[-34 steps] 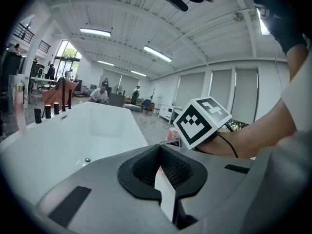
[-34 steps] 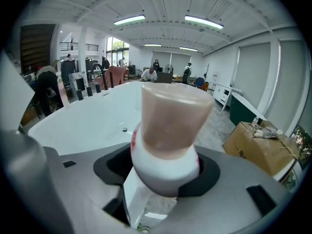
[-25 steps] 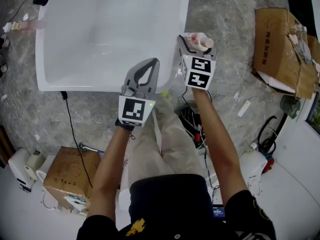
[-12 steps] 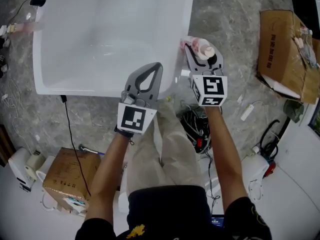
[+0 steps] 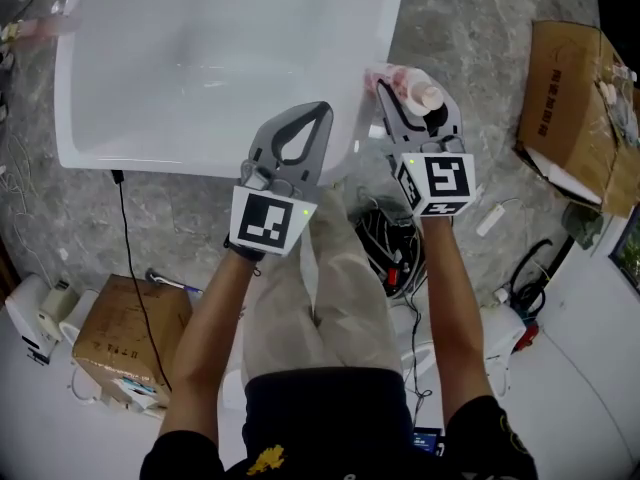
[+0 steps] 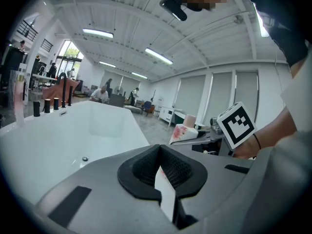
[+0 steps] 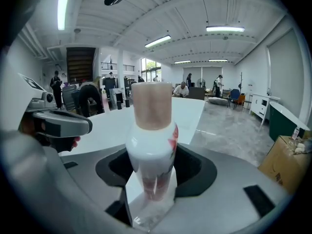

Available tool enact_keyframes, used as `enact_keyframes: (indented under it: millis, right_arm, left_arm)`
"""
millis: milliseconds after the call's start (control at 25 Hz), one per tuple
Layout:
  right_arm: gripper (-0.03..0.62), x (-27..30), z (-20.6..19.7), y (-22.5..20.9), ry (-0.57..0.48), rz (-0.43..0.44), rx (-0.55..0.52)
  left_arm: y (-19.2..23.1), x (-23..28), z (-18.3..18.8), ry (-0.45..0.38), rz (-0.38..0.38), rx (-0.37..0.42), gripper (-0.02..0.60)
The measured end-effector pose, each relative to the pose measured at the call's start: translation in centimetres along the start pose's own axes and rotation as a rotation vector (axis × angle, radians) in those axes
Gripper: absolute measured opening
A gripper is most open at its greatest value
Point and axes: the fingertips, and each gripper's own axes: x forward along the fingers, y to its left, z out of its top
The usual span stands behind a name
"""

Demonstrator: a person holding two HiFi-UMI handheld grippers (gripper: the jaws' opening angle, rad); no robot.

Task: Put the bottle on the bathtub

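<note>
White bathtub (image 5: 200,48): fills the upper left of the head view; the stretch of its right rim nearest the tongs is bare.
Bottle (image 7: 152,145): white with red print and a tan cap, held in the air just outside the right rim, over the grey stone floor (image 5: 470,28), not touching the tub.
Right tongs (image 5: 412,100): clamped on the bottle's lower body.
Left tongs (image 5: 318,118): jaws together, nothing between them, above the tub's near right corner.
Done: the bottle is in hand and beside the tub.
Left: by my reading, shift it over the rim, stand it there, let go.
</note>
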Motion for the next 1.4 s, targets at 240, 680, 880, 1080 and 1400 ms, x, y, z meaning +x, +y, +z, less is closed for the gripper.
enact_keyframes:
  millis: [240,680,880,1080,1400]
  right_arm:
    - [0.233,0.4,0.0,0.3,-0.018,-0.009,-0.057]
    - [0.305,0.2,-1.5,-0.1,-0.007,-0.038,-0.07]
    - [0.271,0.5,-1.6,0.4,0.004,-0.053,-0.131]
    - [0.241,0.7,-1.0,1.1,-0.023,0.005,-0.157]
    - [0.257,0.7,-1.8,0.8,0.005,0.009,-0.16]
  left_arm:
    - [0.5,0.1,-0.3,-0.002,0.007,-0.004,0.018]
    - [0.2,0.3,-0.9,0.007,0.003,-0.013,0.018]
    - [-0.1,0.2,-1.2,0.01,-0.005,-0.007,0.018]
    - [-0.5,0.4,-1.2,0.015,-0.014,-0.012,0.018]
    - [-0.1,0.5,-1.4,0.018,-0.006,-0.017,0.018]
